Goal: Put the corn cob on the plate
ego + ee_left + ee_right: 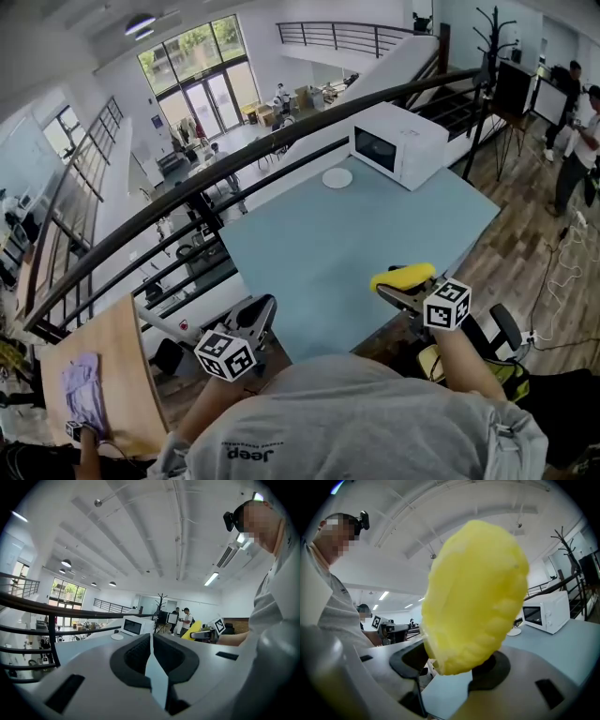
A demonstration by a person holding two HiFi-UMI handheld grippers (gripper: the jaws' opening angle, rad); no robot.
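Right gripper [394, 291] is clamping the corn cob [473, 597] between its jaws. Left gripper [151, 641] jaws are sitting closed, empty. Plate [337, 178] is lying well ahead of the 2 grippers, just beside the microwave [398, 143], with blue table [356, 239] between.

Plate [337, 177] on the table [309, 253] just left of the microwave [398, 143], corn cob [401, 277] at its near edge.
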